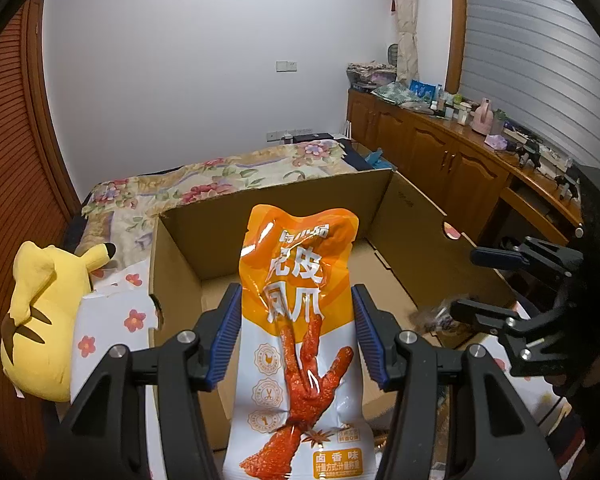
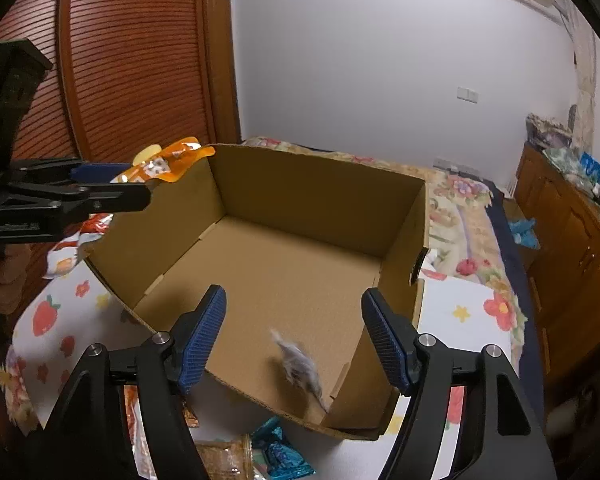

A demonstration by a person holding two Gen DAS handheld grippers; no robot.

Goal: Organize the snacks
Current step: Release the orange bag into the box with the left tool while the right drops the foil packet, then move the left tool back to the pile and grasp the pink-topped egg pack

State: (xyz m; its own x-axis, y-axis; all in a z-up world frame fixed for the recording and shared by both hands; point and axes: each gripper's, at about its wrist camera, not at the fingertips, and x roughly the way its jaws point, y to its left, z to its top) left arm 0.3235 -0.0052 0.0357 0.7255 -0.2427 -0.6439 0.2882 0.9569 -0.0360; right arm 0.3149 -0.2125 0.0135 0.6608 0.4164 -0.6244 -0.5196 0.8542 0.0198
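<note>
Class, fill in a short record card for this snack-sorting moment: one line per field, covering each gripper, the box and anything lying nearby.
left gripper: shut on the orange chicken-feet snack packet, held upright at the box's edge
right gripper: open, holding nothing, above the box
cardboard box: open-topped, on a flowered cloth
inside box: one blurred grey item, apparently mid-fall
nearby: blue wrapped snack in front of the box; yellow plush toy beside it
</note>
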